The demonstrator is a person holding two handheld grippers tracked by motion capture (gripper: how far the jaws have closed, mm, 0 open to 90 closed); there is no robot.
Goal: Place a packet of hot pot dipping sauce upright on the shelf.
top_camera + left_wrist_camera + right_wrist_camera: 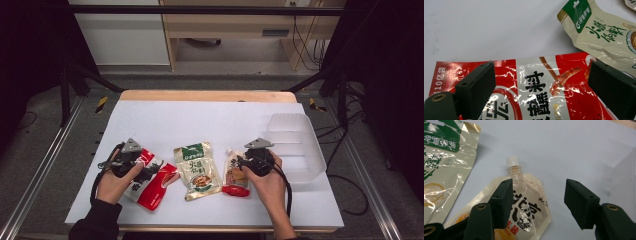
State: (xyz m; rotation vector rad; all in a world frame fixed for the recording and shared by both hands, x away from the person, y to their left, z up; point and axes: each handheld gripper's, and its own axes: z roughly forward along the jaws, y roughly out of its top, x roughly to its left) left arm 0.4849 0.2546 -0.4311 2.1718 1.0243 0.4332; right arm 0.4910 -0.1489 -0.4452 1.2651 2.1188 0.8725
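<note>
**Right gripper view: spouted sauce pouch under open jaws, cap pointing away**

Right gripper view shows the right gripper (537, 202) with its two black jaws spread wide and nothing held. A clear spouted sauce pouch (527, 202) lies flat on the white table sheet (564, 147), mostly under the left jaw and reaching into the gap. Its long axis runs away from the jaws, white cap (512, 162) at the far end. The right jaw stands over bare sheet, so the pouch sits off-centre, toward the left jaw.

High view shows the right hand (265, 177) low over this pouch, knuckles up, with a translucent plastic tub (295, 145) just beyond it.

Left gripper view shows the left gripper (541, 87) equally wide open and empty, hovering over a red seasoning packet (536, 85) that spans both jaws crosswise. A green-topped beige seasoning packet (604, 35) lies beyond the right jaw.
</note>
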